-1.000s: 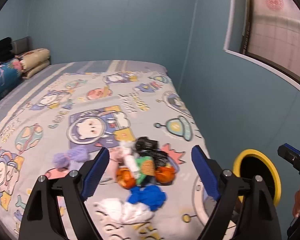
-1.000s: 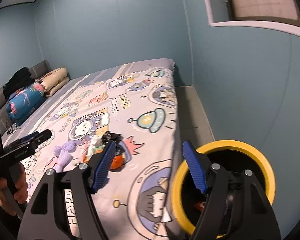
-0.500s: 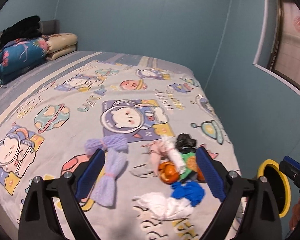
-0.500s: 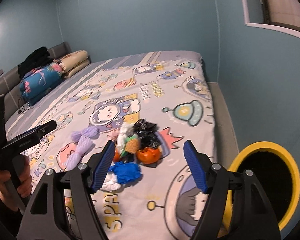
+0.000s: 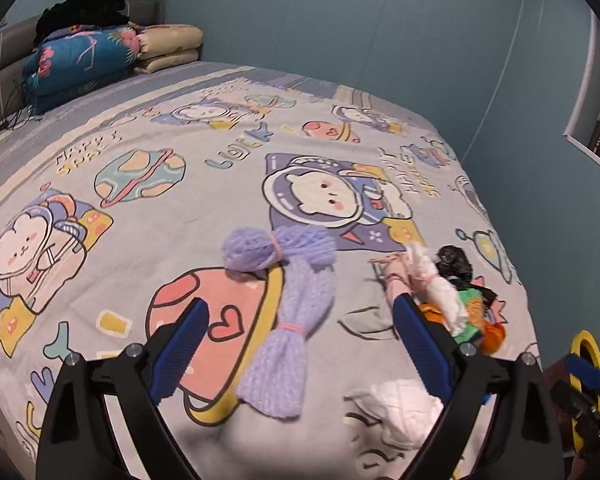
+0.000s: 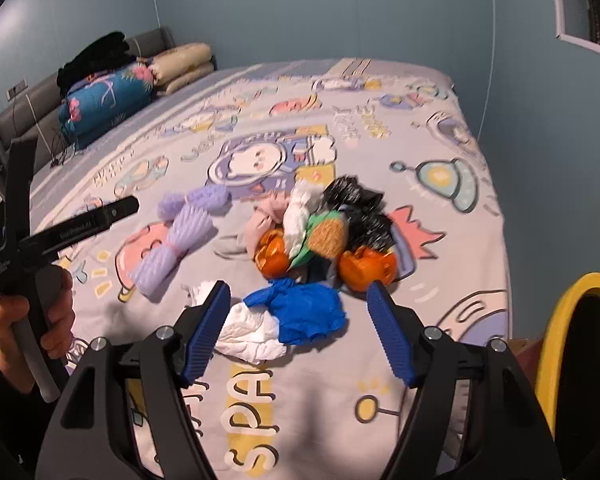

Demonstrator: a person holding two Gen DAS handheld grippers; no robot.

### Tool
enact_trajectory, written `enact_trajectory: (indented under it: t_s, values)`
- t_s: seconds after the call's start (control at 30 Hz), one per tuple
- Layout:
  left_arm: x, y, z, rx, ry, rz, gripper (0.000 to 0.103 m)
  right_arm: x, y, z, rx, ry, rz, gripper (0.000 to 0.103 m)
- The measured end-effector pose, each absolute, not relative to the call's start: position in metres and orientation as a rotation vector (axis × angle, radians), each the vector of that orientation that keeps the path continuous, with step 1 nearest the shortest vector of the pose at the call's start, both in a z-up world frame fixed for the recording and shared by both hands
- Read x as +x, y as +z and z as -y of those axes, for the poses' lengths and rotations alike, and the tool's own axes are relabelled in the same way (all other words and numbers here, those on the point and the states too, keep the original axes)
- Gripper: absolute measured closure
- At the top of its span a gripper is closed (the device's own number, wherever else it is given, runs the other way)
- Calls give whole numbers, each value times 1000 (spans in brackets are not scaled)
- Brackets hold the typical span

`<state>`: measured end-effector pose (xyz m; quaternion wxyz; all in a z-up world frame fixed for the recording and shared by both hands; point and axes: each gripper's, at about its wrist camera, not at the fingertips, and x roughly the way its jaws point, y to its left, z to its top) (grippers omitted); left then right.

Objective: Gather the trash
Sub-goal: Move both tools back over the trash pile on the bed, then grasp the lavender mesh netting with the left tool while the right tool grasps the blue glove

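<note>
A heap of trash lies on the cartoon-print bed sheet (image 6: 380,360): a blue glove (image 6: 300,312), crumpled white tissue (image 6: 252,332), orange peels (image 6: 366,266), a black bag (image 6: 356,200), a green packet (image 6: 324,236) and purple foam nets (image 6: 176,236). My right gripper (image 6: 298,286) hovers open just above the blue glove and the tissue, touching neither. My left gripper (image 5: 299,302) is open over the long purple foam net (image 5: 288,320), which lies on the sheet between its fingers without touching them. The tissue (image 5: 396,408) is partly hidden by the left gripper's right finger.
A yellow-rimmed black bin (image 6: 560,320) stands on the floor beside the bed's right edge. Folded quilts and pillows (image 5: 84,60) with dark clothes (image 5: 84,4) are stacked at the headboard. A hand (image 6: 56,312) holds the left tool's handle. Blue walls close in behind and to the right.
Both grippers have swung left and dropped toward the bed. The right one moved from the bin to the blue glove, the left one from the heap to the purple net. The left jaws spread slightly wider.
</note>
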<state>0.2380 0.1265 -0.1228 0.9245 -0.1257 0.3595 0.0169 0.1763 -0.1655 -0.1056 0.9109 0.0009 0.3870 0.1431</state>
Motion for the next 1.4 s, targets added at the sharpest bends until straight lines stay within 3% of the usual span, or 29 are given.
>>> enact_trajectory:
  t_s: [0.5,1.1,1.4]
  values:
    - [260,-162,-141,-269,103,-800,14,217,-163,155,-26,249,-900,37]
    - [275,-189,-123,-196,96,-870,14,237,-185,142,-82,226,-932,46]
    - [286,-210,-108,-175,48,-954,34,242,-197,142,-90,223,-972,51]
